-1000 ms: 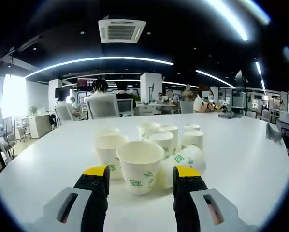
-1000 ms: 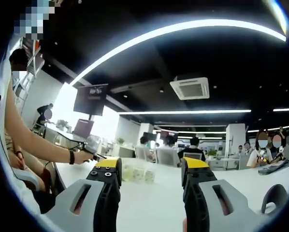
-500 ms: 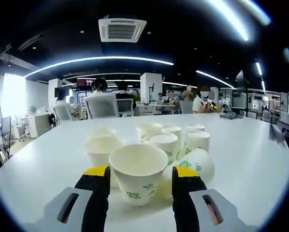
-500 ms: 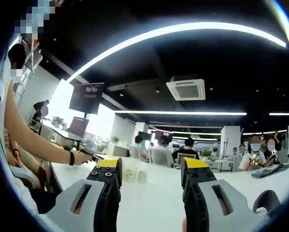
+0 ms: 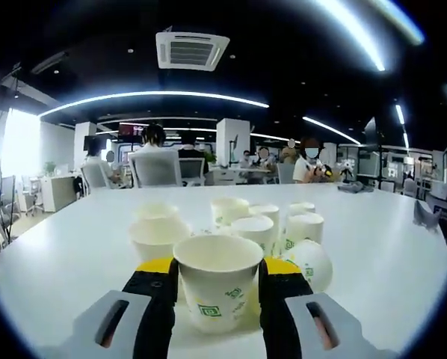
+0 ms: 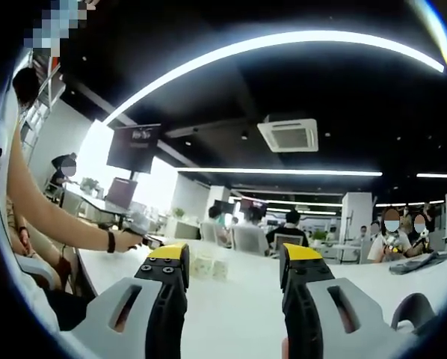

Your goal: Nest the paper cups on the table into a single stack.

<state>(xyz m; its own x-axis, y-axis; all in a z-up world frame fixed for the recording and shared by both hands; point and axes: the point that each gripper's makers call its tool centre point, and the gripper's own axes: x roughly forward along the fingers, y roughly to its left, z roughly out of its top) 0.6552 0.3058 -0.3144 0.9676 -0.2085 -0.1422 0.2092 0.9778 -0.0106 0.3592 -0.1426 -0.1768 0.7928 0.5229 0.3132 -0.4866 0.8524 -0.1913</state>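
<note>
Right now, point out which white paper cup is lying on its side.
The white paper cup with green print at the cluster's right, just past the left gripper. It lies tipped over; the other cups stand upright, mouths up.

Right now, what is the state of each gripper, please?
Left gripper: closed on the nearest paper cup.
Right gripper: open, holding nothing, fingers apart above the table.

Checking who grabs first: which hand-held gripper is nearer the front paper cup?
Left. The left hand-held gripper brackets the front paper cup; the right hand-held gripper hangs open, far from the cups.
</note>
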